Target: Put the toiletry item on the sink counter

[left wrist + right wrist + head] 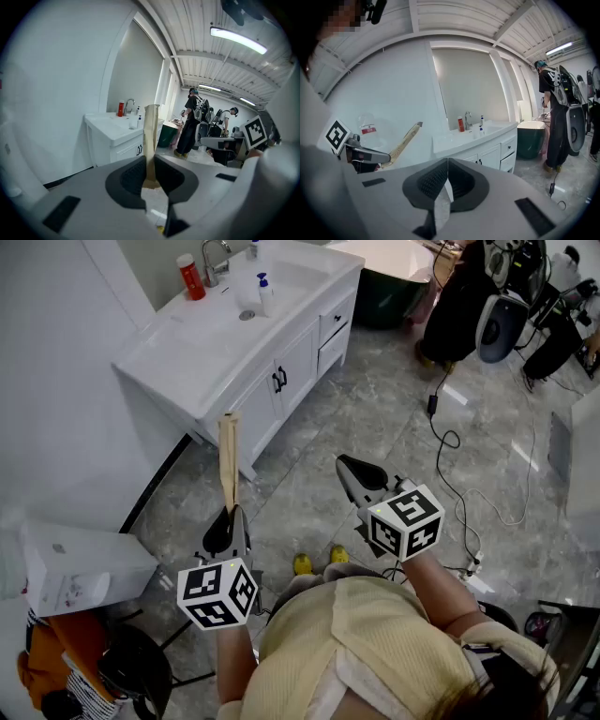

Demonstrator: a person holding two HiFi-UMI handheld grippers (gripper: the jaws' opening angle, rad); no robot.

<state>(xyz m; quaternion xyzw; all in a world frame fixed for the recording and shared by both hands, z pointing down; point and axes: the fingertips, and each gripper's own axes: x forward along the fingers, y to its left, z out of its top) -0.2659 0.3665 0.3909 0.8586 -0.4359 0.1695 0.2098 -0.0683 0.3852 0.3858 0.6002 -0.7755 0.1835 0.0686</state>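
My left gripper (230,512) is shut on the lower end of a long, flat tan toiletry packet (228,460), which stands upright above the jaws. In the left gripper view the packet (151,136) rises from between the dark pads (133,176), and the right gripper view shows this packet (405,140) tilted. The white sink counter (206,343) stands ahead and to the left, well beyond the packet. My right gripper (352,468) hangs over the floor to the right, its jaws shut with nothing between them (447,171).
On the counter are a red bottle (190,277), a faucet (216,261), a white pump bottle (265,292) and a basin. A white box (80,568) sits at lower left. Cables (450,442) trail over the grey floor. A person in black (464,296) and equipment stand at top right.
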